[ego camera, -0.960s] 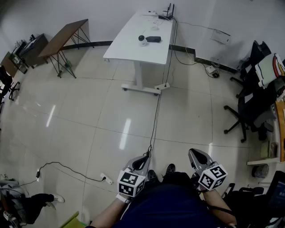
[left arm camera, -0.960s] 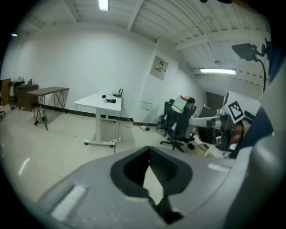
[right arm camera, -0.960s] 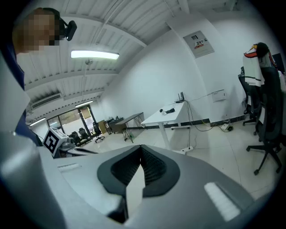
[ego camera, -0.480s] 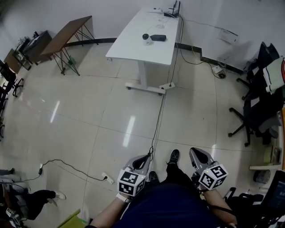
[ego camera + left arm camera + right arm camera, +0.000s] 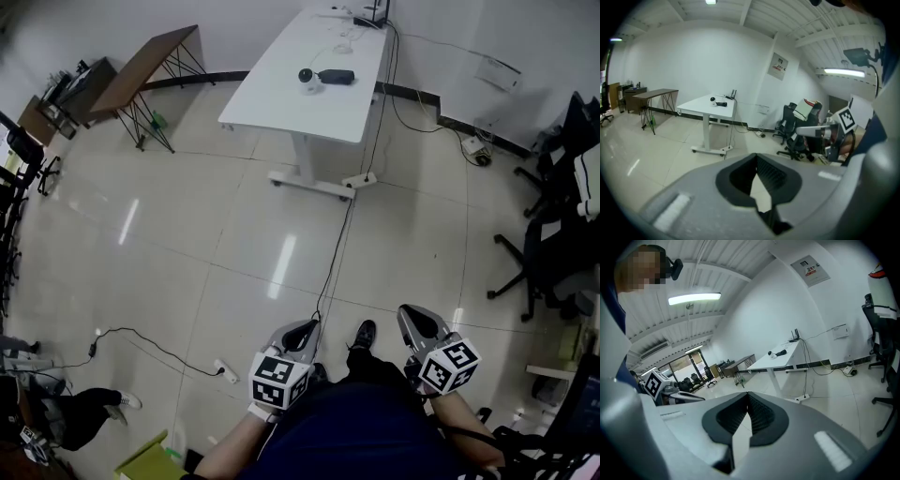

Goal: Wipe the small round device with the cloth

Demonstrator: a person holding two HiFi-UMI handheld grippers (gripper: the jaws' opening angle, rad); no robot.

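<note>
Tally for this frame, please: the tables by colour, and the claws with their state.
White table: 1
Brown table: 1
Dark desk or cabinet at far left, kind unclear: 1
Claws, both shut and empty: 2 (left claw, right claw)
Total: 5

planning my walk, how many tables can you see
2: a white table ahead by the far wall, and a brown table left of it. Others may be out of view.
</note>
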